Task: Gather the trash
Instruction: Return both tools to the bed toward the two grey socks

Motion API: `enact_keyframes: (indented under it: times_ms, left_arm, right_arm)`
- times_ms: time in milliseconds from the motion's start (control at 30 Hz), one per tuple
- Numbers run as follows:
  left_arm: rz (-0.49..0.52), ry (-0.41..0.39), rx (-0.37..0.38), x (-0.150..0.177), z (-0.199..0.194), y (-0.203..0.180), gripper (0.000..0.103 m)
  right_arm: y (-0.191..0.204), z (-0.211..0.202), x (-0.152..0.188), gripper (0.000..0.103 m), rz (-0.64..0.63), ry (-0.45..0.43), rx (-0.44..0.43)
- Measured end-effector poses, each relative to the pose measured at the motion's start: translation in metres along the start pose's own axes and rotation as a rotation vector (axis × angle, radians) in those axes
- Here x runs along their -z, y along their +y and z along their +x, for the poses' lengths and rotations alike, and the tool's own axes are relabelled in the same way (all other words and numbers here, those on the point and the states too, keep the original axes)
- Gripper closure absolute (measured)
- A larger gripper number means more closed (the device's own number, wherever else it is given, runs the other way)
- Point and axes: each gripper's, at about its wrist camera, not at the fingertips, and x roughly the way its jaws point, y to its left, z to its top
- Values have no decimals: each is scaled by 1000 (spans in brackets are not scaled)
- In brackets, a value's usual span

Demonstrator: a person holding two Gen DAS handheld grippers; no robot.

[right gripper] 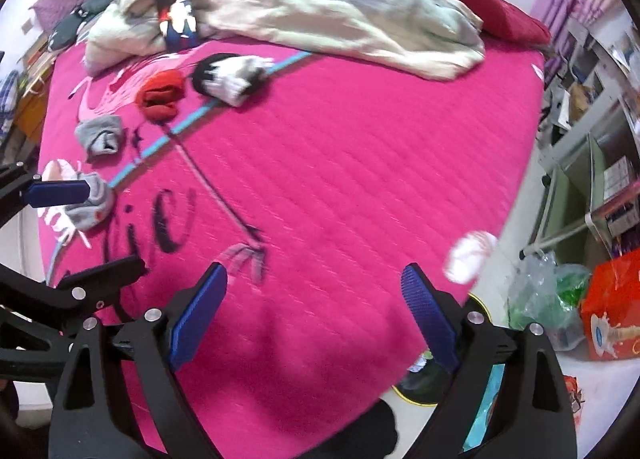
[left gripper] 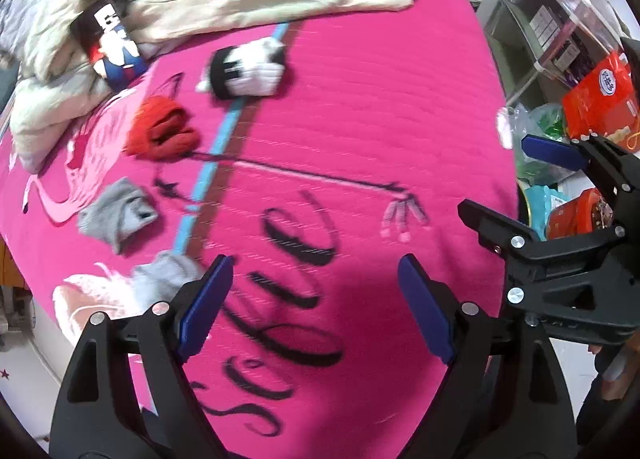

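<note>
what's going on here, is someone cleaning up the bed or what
A person holds a gripper in each hand above a pink bedspread. Both the left gripper and the right gripper are open and empty. Rolled socks lie in a row on the spread: a red one, a black and white one and grey ones. A blurred white wad shows at the bed's edge, above a bin on the floor; whether it is falling I cannot tell.

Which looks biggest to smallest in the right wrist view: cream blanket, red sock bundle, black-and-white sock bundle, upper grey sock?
1. cream blanket
2. black-and-white sock bundle
3. red sock bundle and upper grey sock: too alike to rank.
</note>
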Motion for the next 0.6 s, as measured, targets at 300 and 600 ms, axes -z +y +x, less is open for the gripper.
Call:
enact_keyframes:
  times_ms: [300,600]
  left_arm:
    - [-13,4,-3,19,-4,71,20]
    - [50,11,-18,21,3,136,20]
  right_arm:
    - [68,-2,-24,17,-35,-13,8]
    - [122,12,-38,16,-40,23,4]
